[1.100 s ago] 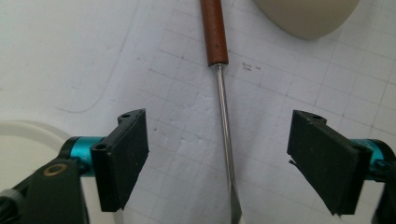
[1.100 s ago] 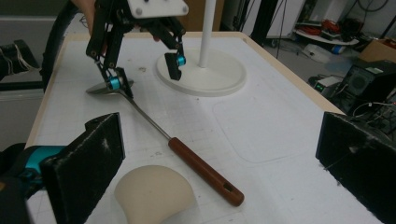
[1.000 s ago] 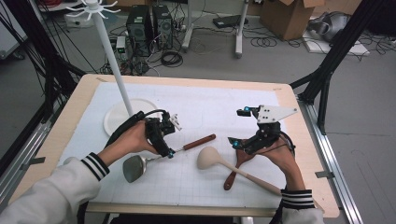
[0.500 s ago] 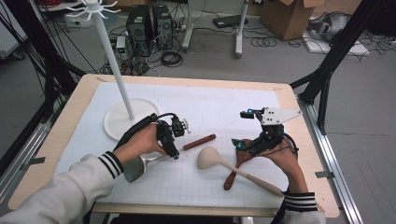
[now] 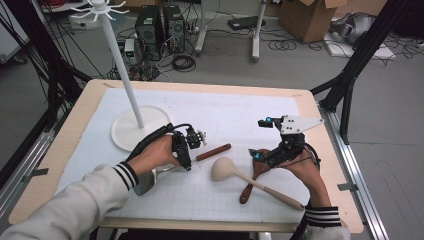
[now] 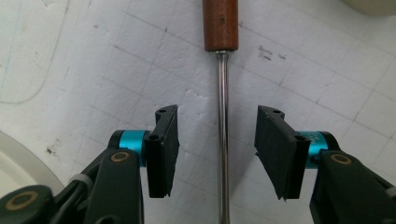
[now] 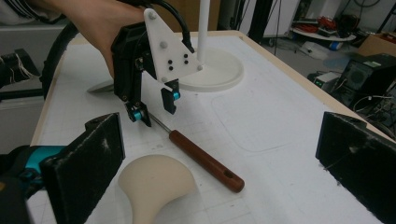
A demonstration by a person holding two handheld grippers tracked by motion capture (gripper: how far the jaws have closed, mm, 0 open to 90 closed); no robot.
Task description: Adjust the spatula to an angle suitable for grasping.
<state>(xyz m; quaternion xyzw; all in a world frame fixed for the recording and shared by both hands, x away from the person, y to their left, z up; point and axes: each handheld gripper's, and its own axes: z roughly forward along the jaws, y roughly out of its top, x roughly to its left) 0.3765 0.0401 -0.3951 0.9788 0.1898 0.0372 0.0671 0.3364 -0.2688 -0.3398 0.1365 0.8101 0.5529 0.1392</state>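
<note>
Metal utensil point(image 5: 210, 152) left of ladle point(image 5: 245, 178), stand base point(image 5: 137, 127) behind.

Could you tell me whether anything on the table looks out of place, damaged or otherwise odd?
Nothing stands out. The metal spatula, the pale ladle and the dark wooden spoon lie flat on the white mat, and the rack stands upright. The mat bears only faint smudges.

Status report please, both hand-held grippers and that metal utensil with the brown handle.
Left hand-held gripper closing, astride utensil's metal shaft, pads not touching yet. Right hand-held gripper open, holding nothing. Nothing in the way.
</note>
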